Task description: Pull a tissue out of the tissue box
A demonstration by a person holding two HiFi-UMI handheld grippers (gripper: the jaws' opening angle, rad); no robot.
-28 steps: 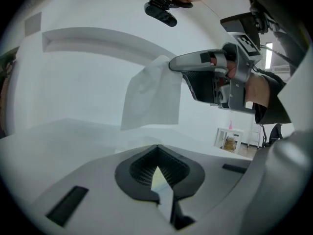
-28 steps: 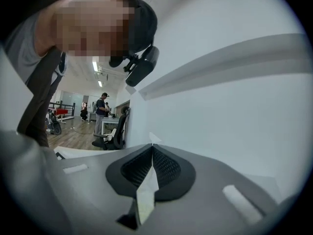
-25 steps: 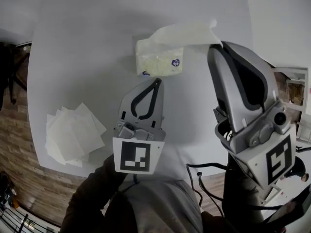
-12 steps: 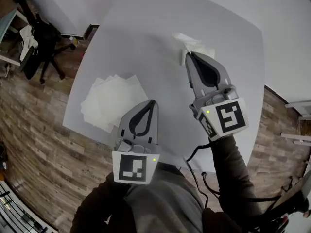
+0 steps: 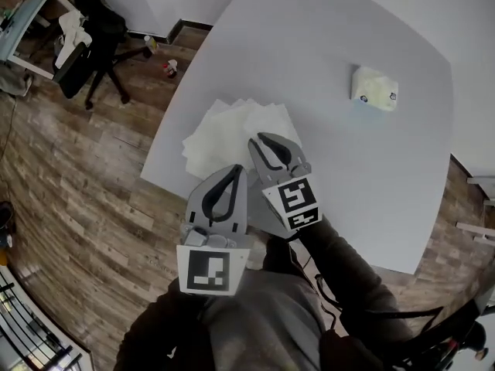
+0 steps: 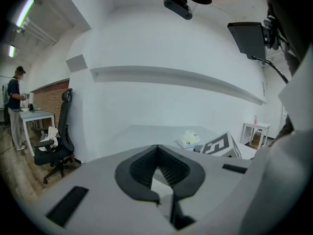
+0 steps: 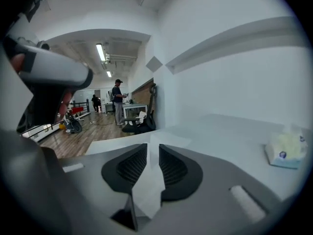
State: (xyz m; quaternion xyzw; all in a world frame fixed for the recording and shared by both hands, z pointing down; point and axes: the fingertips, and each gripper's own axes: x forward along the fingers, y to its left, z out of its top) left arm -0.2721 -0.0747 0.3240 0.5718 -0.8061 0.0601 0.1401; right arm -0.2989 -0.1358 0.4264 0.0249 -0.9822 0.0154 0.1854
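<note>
**Right jaws opening over the tissue pile, far from the box**

The tissue box [image 5: 374, 88] is sitting on the white table [image 5: 325, 22], with a tuft of tissue showing at its top. In the head view, everything else is gathering down and to the left of the box, well apart from it.

The pile of loose tissues [image 5: 232, 126] is lying spread out there, towards the table's edge farthest from the box. The right gripper [image 5: 261, 139] is hanging just over the near side of that pile, pointing away from the box. In the right gripper view its jaws are opening, and a white tissue [image 7: 146, 190] is hanging in the gap between the ribbed pads; the box is showing off to the right.

The left gripper [image 5: 235, 170] is hovering just beside the right one, on the side farther from the box, over the table's edge. Its jaws are meeting at the tips, with nothing held between them.

Beyond the table, farther again from the box, a black office chair [image 5: 89, 33] is standing on the wooden floor [image 5: 69, 176].
</note>
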